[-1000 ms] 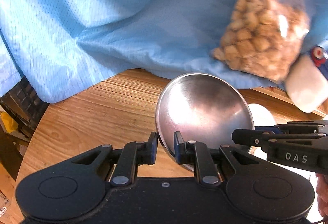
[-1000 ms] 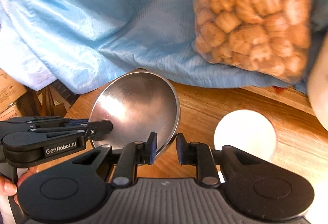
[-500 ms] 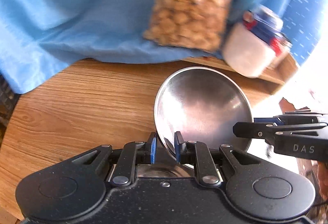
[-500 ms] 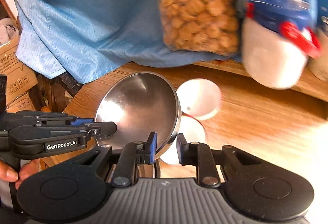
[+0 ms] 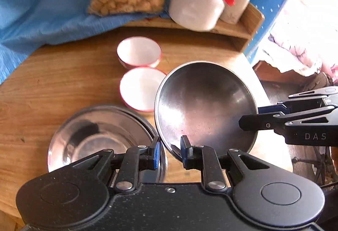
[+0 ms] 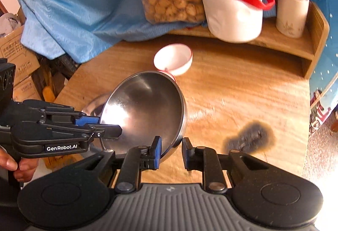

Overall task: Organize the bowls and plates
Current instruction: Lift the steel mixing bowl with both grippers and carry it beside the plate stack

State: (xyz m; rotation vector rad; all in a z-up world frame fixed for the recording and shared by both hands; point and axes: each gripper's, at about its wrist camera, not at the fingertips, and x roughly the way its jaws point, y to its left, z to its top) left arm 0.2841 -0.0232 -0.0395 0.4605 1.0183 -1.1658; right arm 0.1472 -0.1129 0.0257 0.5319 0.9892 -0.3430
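- Steel bowl is held tilted in the air between both claws: the left claw pinches its near rim, and the right claw bites the rim on the opposite side; both are clamped on metal.
- Just left of and below the left claw sits a second steel bowl on the worktop, likely the nesting target.
- Ahead of the left claw, two white bowls stand close together, one partly hidden behind the raised rim.
- To nest well, I would level the held bowl first, centre it over the resting one, then lower both sides evenly.
- Thin polished rim may slip; release one claw only once the bowl is seated.
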